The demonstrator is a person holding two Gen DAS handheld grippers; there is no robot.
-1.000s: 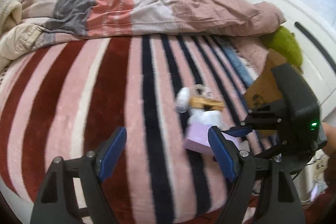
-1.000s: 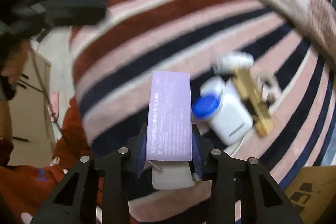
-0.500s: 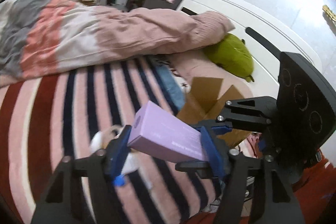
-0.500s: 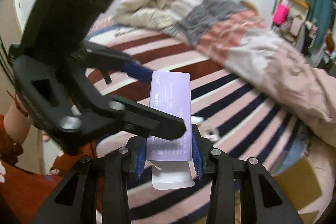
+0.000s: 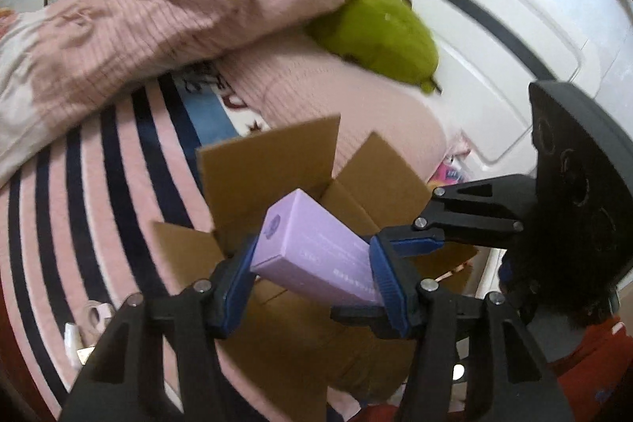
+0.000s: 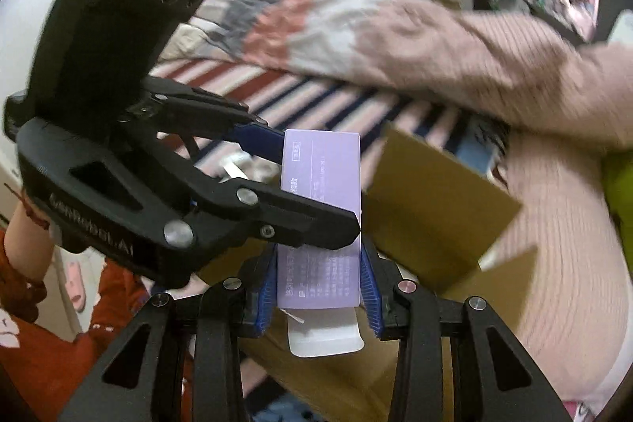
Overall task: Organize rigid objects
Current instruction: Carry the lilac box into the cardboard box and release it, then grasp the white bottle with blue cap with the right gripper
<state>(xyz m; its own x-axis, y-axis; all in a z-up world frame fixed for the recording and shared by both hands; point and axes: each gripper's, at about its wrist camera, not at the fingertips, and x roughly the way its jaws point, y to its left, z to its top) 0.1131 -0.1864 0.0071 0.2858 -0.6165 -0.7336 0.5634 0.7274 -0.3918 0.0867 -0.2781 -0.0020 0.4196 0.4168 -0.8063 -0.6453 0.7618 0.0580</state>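
Now purple box [image 5: 316, 256] between both tongs

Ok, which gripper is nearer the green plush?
Right. The right gripper, clamping the purple box, sits toward the green plush; the left gripper, jaws just closing on that box, is farther.

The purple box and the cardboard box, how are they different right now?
1. The purple box is slim and lilac with printed text; the cardboard box is wider and plain brown.
2. The purple box is held in the air, gripped by both the left gripper and the right gripper; the cardboard box rests on the bed.
3. The purple box has one end flap hanging out; the cardboard box has its top flaps spread open.

Both are rectangular cartons.
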